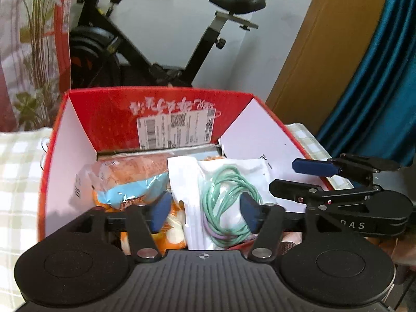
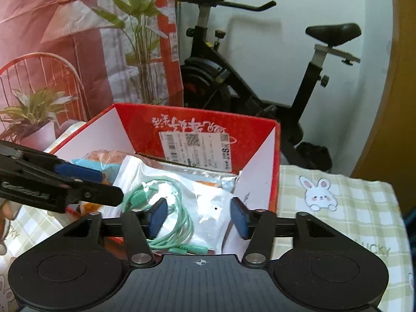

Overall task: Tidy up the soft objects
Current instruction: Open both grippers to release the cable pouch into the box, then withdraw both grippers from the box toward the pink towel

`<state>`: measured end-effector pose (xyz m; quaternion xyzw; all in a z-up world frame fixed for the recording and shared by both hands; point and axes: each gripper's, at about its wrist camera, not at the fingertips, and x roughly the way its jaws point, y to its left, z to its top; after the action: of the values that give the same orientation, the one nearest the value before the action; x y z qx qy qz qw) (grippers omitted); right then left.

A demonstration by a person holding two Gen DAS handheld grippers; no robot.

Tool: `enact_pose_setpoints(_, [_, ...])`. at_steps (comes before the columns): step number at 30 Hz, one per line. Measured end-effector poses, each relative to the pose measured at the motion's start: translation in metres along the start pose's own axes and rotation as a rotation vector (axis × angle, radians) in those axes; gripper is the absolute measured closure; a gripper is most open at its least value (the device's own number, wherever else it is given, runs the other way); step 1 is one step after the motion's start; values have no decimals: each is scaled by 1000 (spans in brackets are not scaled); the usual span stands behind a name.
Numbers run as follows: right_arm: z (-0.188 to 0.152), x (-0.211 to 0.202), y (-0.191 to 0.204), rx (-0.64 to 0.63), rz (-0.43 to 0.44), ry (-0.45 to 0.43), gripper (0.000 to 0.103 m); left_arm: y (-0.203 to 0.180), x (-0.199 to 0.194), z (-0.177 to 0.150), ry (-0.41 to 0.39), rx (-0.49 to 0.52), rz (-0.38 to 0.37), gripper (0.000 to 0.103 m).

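Note:
A red cardboard box (image 1: pixel 171 109) with white inner flaps stands open on the checked cloth; it also shows in the right wrist view (image 2: pixel 202 124). Inside lie a clear bag with a coiled green cable (image 1: pixel 228 202) (image 2: pixel 166 208), an orange and blue packet (image 1: pixel 135 184) (image 2: pixel 104 161) and other soft packets. My left gripper (image 1: pixel 205 213) is open above the box, empty, its pads either side of the cable bag. My right gripper (image 2: pixel 199 215) is open and empty over the same bag. Each gripper shows in the other's view, the right one (image 1: pixel 319 179) and the left one (image 2: pixel 78 182).
A black exercise bike (image 1: pixel 145 52) (image 2: pixel 249 83) stands behind the box against a white wall. A potted plant (image 2: pixel 31 119) and a red wire chair (image 2: pixel 39 78) are at the left. A checked cloth with a rabbit print (image 2: pixel 319 189) covers the table.

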<state>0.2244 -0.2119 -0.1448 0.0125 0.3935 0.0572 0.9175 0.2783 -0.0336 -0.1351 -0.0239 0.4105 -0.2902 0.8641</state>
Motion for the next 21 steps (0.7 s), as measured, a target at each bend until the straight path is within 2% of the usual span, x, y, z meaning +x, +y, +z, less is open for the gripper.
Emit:
enact_pose_setpoints(1, [1, -2, 1, -1, -3, -2, 43, -2, -1, 1, -5, 7, 7, 33])
enact_pose_setpoints(3, [1, -8, 5, -8, -16, -9, 32, -5, -9, 0, -19, 25, 23, 23])
enact_pose_setpoints(5, [2, -14, 8, -18, -24, -19, 22, -8, -18, -2, -39, 45, 46, 9])
enact_pose_setpoints(9, [-1, -27, 16, -31, -38, -38, 4, -12, -32, -4, -55, 67, 83, 4])
enact_pose_setpoints(11, [-2, -32, 19, -33, -42, -42, 1, -13, -41, -6, -68, 68, 98, 3])
enact_pose_setpoints(21, [-17, -52, 38, -28, -65, -49, 0, -12, -77, -28, -144, 63, 169, 0])
